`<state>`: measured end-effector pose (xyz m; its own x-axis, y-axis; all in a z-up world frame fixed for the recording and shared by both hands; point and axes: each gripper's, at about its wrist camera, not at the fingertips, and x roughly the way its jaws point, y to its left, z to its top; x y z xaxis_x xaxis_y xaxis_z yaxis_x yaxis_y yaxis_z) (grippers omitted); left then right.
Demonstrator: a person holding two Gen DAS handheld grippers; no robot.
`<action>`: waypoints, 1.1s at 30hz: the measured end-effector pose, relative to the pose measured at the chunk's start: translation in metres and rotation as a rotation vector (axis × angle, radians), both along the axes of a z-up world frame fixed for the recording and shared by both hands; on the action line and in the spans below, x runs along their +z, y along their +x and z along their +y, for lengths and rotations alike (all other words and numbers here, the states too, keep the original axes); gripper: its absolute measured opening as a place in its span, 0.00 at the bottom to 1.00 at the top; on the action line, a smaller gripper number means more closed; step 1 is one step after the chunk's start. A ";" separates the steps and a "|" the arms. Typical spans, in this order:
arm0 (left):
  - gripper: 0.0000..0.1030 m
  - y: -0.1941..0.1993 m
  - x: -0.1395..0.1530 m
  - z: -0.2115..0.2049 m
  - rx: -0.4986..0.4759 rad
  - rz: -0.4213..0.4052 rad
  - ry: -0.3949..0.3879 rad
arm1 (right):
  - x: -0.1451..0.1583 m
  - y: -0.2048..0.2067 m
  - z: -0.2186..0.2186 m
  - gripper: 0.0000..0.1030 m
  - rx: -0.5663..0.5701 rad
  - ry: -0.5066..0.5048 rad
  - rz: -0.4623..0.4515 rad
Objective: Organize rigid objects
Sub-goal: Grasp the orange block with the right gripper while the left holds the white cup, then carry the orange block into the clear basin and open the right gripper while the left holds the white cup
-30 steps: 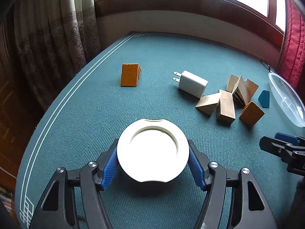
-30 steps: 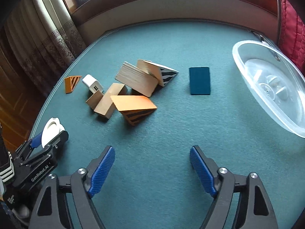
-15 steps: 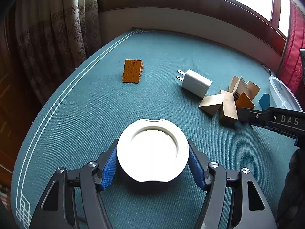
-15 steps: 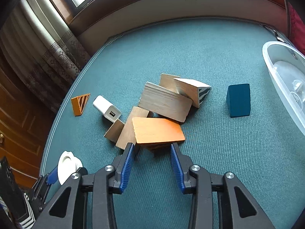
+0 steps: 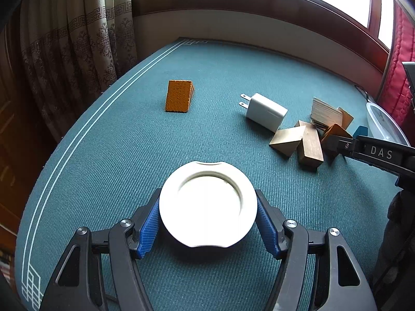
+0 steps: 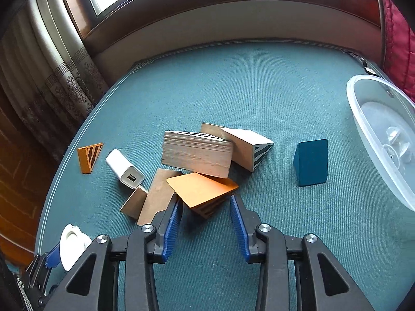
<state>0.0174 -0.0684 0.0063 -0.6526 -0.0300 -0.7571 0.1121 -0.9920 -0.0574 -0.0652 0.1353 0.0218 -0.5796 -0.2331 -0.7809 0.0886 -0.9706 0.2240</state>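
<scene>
Your right gripper point(image 6: 206, 206) pinches the orange wedge point(image 6: 202, 190) at the near edge of the block pile, its jaws having just closed in on it; the blue pads sit against both sides and the wedge looks tipped up off the teal table point(image 6: 259, 90). That grip at the pile's six o'clock edge makes sense: the wedge lies outermost, so you can take it without disturbing the wooden blocks point(image 6: 197, 153) leaning behind it at twelve o'clock. The clear tub point(image 6: 376, 140), at two o'clock from the gripper, is the likely destination, with the teal wedge point(image 6: 311, 162) standing between pile and tub. Your left gripper point(image 5: 207, 226) clamps a white dish point(image 5: 207, 203) by its rim, held level and low over the table, apparently parked while the right hand works. The white charger point(image 5: 267, 111) lies at one o'clock from the dish, a second orange wedge point(image 5: 179, 96) at eleven o'clock, both unsorted.
</scene>
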 end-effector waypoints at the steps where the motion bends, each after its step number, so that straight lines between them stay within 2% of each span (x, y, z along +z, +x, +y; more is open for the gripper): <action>1: 0.65 0.000 0.000 0.000 0.000 0.000 0.000 | 0.001 0.001 0.003 0.38 -0.009 0.005 0.000; 10: 0.65 -0.001 0.000 0.002 -0.003 -0.001 -0.005 | 0.004 0.011 0.032 0.41 -0.085 0.023 0.010; 13: 0.65 -0.001 0.000 0.002 -0.003 -0.001 -0.006 | 0.007 0.012 0.027 0.42 -0.065 0.016 0.021; 17: 0.65 -0.001 0.000 0.002 -0.004 0.000 -0.008 | 0.006 0.009 0.013 0.50 -0.025 0.023 0.031; 24: 0.65 -0.001 -0.001 0.003 -0.004 0.001 -0.008 | -0.001 -0.006 0.003 0.50 -0.030 0.066 0.038; 25: 0.65 -0.001 -0.001 0.004 -0.003 0.001 -0.009 | -0.002 -0.007 0.003 0.49 -0.034 0.070 0.037; 27: 0.65 -0.001 -0.001 0.004 -0.003 0.001 -0.009 | -0.005 -0.008 0.003 0.36 -0.036 0.079 0.030; 33: 0.65 -0.002 0.000 0.005 -0.001 0.001 -0.023 | -0.001 -0.001 0.011 0.31 -0.041 0.061 0.038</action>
